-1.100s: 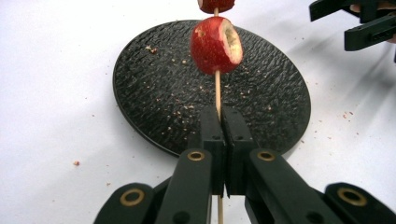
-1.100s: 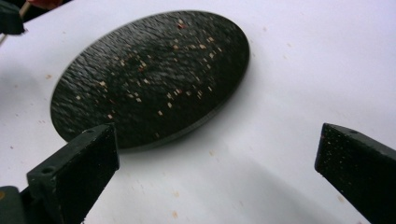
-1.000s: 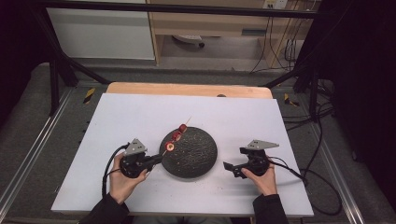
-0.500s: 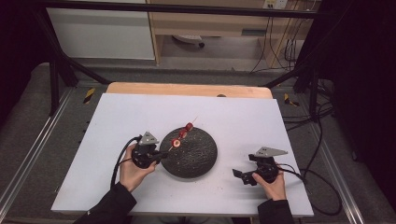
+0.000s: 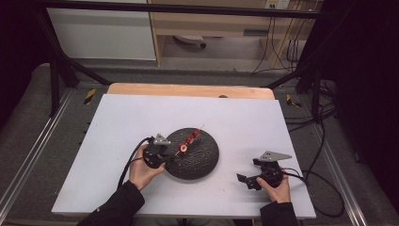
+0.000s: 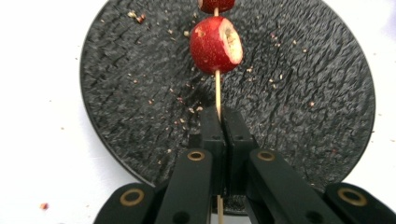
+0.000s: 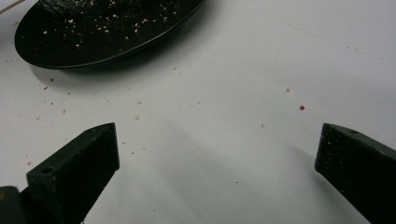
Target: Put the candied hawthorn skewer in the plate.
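1. Black textured plate point(image 5: 195, 153) sat near the middle of the white tabletop point(image 5: 117, 122), dusted with crumbs. More crumbs and a few red flecks lay on the tabletop around it.
2. Left gripper point(image 5: 162, 157) stood at the plate's left edge with its jaws pressed together on a thin wooden skewer point(image 6: 217, 93). In the left gripper view the stick ran straight up between the closed jaws.
3. Skewer carried red fruit pieces over the plate. The nearest fruit piece point(image 6: 215, 45) showed a pale cut face, and a second fruit piece point(image 6: 215, 4) sat just beyond it at the frame's top edge. In the high view the skewer slanted up and right across the plate.
4. Right gripper point(image 5: 249, 181) rested well apart from the plate, to its right, jaws spread wide with nothing between them.
5. Judgement: the step in hand looked like pulling the fruit off the stick.
6. To do it well, the left gripper's grip should hold firm and low on the bare stick, keeping the fruit above the plate.
7. Right gripper would need to close around the nearest fruit piece from the sides and slide it along the stick's line, not across it; a sideways pull could snap the skewer.
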Demonstrator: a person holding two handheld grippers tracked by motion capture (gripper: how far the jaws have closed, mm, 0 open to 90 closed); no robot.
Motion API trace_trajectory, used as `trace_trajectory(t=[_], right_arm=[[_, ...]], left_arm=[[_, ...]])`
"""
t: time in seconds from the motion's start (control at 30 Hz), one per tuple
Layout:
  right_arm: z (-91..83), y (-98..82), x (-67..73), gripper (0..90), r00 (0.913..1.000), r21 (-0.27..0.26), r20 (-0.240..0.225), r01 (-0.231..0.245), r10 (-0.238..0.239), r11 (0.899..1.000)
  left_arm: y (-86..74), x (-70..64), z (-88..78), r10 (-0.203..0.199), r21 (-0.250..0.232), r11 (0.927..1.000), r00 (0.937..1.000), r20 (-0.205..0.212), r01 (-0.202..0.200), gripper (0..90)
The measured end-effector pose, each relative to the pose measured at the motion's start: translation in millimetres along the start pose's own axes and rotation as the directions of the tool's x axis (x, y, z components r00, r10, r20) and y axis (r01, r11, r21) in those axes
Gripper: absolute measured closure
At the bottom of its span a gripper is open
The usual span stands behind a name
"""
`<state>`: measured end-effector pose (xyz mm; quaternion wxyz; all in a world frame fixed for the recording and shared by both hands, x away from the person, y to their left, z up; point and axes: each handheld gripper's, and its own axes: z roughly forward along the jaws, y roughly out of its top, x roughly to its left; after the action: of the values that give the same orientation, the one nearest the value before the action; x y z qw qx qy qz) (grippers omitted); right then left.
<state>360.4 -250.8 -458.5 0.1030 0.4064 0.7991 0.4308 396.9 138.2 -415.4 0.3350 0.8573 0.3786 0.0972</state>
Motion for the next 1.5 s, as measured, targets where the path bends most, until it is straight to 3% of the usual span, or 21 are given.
trace_trajectory(t=[0.33, 0.73, 0.9, 1.03, 1.2, 1.5], right_arm=[[0.0, -0.1, -0.5, 0.6, 1.0000, -0.004, -0.006, 0.001, -0.001, 1.000], [-1.1, -1.4, -2.0, 0.5, 1.0000, -0.011, -0.005, -0.004, 0.004, 1.000], [-1.3, -1.2, -1.8, 0.6, 0.9999, -0.012, -0.004, -0.011, 0.011, 1.000], [-1.0, -1.4, -2.1, 0.6, 1.0000, -0.009, 0.001, -0.007, 0.007, 1.000], [-2.0, -1.0, -1.8, 0.5, 0.9999, -0.013, -0.002, -0.016, 0.016, 1.000], [-2.3, -1.1, -1.3, 0.5, 0.9997, -0.022, -0.005, -0.023, 0.023, 0.999]], left_arm=[[1.4, -6.4, 12.4, 0.021, 0.056, 0.9982, 0.9995, -0.025, -0.020, 88.6], [1.6, -4.8, 13.2, 0.018, 0.045, 0.9988, 0.9995, -0.024, -0.017, 86.1], [1.1, -2.7, 4.3, 0.017, 0.001, 0.9999, 0.9998, -0.009, -0.017, 74.6], [-1.7, 0.7, -5.3, 0.023, -0.031, 0.9993, 0.9996, 0.014, -0.023, 58.8], [-11.5, 7.4, -18.7, 0.043, -0.053, 0.9977, 0.9984, 0.037, -0.041, 41.3], [-37.8, 23.3, -41.5, 0.050, -0.092, 0.9947, 0.9984, 0.027, -0.047, 20.8]])
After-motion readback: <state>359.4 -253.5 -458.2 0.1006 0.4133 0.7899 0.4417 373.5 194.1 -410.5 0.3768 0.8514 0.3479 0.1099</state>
